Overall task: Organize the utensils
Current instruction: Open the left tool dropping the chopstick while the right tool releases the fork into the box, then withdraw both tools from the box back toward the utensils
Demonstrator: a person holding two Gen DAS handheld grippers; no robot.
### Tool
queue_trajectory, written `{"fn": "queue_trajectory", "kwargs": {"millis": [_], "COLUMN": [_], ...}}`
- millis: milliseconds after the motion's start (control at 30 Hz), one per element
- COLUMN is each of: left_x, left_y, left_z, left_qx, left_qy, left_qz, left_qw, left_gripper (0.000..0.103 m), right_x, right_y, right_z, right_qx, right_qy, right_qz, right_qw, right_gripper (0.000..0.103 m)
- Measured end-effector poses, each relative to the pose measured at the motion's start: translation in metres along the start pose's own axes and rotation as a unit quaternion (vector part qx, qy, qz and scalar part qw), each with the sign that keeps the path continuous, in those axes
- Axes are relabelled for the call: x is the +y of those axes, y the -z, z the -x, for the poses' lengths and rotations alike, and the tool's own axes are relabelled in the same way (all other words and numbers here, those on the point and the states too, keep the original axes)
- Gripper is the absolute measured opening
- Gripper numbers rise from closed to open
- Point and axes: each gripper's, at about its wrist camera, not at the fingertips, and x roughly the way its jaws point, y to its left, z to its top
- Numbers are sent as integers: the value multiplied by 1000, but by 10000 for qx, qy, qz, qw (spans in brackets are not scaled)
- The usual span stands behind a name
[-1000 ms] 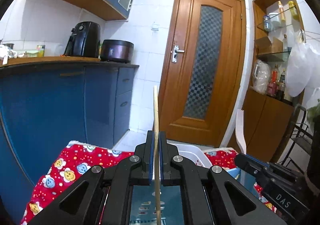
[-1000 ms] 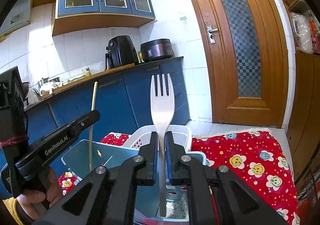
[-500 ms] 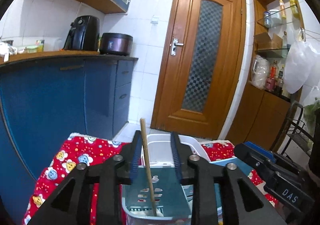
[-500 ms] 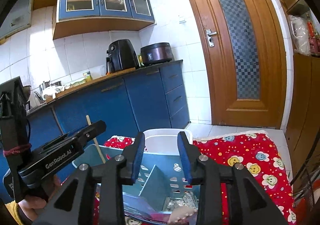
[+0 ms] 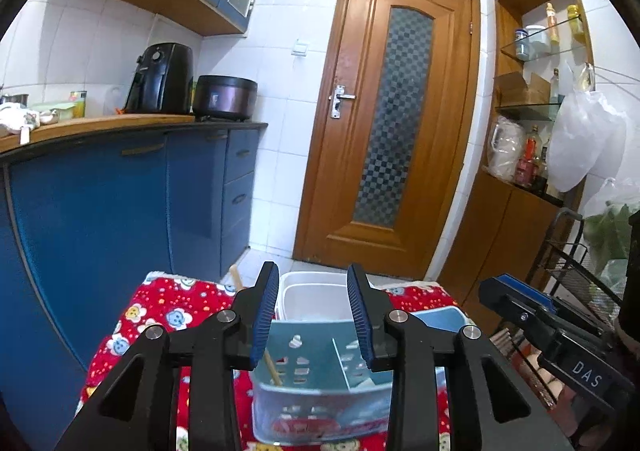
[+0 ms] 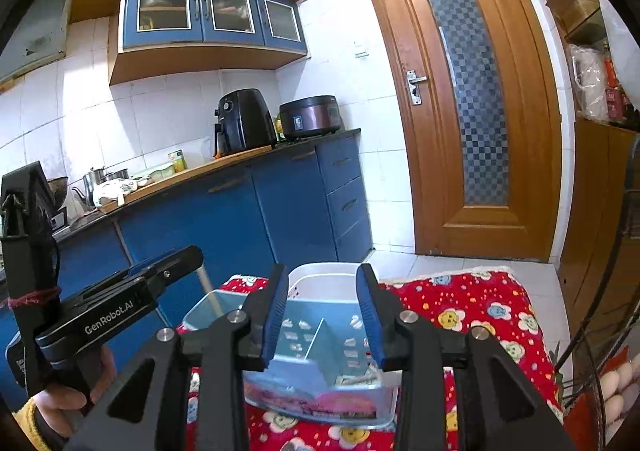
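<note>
The blue divided holder (image 5: 320, 367) on the table with the red flowered cloth (image 5: 168, 303) is the landmark here, and the biggest change is at it: a second ago each tool was clamped on a utensil above it, and now both have let go and drawn back and up. The left tool (image 5: 312, 315) stands about half open with nothing between its blue pads; its jaws are opening a touch more. The right tool (image 6: 322, 311) is likewise part open and empty. The wooden chopstick (image 5: 269, 363) that the left one carried now leans in the holder's left compartment, its top poking out behind the left finger. The white fork the right one carried has dropped into the holder too, though from here I cannot tell which compartment it lies in. So two pieces look sorted, and I judge the next job is fetching more. Behind the holder sits a white tub (image 5: 316, 299), touching or just beside it. Off to the right of the holder, a wire rack (image 5: 576, 271) and eggs (image 6: 618, 383) crowd the table's edge, something to mind when swinging the right tool out.
</note>
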Motion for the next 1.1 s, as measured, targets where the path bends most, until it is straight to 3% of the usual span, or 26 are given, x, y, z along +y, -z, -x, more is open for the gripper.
{"fn": "queue_trajectory", "kwargs": {"millis": [600, 1100], "left_x": [2, 6], "left_y": [20, 61], "left_z": [50, 68], "left_qx": [362, 1020], "left_qy": [59, -52], "left_qz": [-11, -34], "left_qw": [9993, 9948], "left_gripper": [36, 36], "right_x": [8, 8], "right_y": [39, 85], "right_z": [42, 53], "right_qx": [536, 1077], "right_qy": [124, 196], "right_qz": [-122, -297], "right_qw": [9984, 9935], "right_gripper": [38, 38]}}
